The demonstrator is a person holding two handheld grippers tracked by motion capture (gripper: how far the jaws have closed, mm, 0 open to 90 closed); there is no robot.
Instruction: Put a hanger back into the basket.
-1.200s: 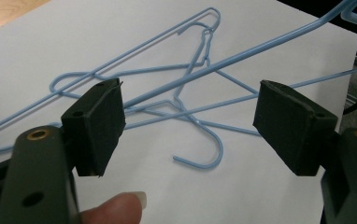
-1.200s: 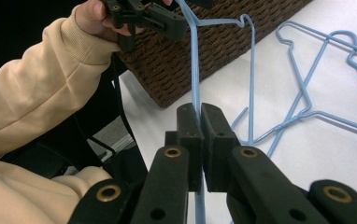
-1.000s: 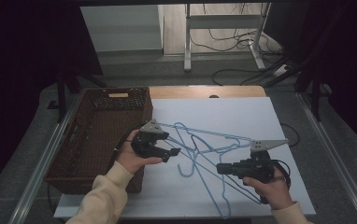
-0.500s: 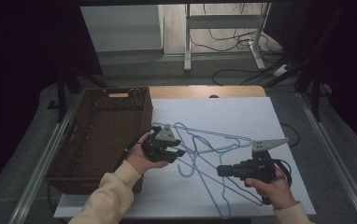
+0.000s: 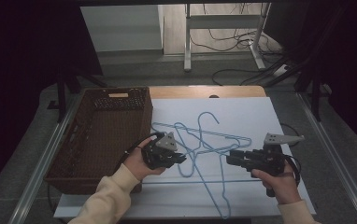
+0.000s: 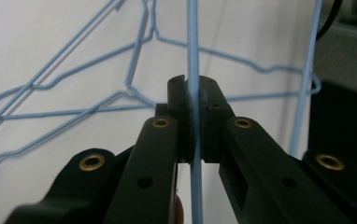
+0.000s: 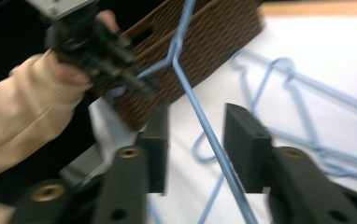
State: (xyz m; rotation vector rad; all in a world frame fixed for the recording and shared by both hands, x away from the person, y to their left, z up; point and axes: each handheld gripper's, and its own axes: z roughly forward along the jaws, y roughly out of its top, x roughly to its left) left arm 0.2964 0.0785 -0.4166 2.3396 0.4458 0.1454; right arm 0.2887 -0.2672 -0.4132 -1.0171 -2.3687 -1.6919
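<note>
Bench, white-topped, carried everything. Dark brown woven wicker basket sat along its left side, likely the drop spot for the hangers, judging by how near it stood. Tangle of light blue wire coat hangers lay on the bench just right of the basket, hooks and shoulders interlocked, so one probably had to be pinned while another got pulled free.

Left claw was pressed together, pinching one blue hanger wire between its jaws; the grip sat near the basket-side edge of the pile, which fit a lift toward the basket. Right claw was spread, a hanger wire running through the gap untouched, so it looked lined up to steady or grab that strand, not gripping yet.

Versus a second ago: left claw had moved in from the basket side onto the pile and closed on the wire; right claw stayed roughly where it was. Hanger pile looked about the same.
</note>
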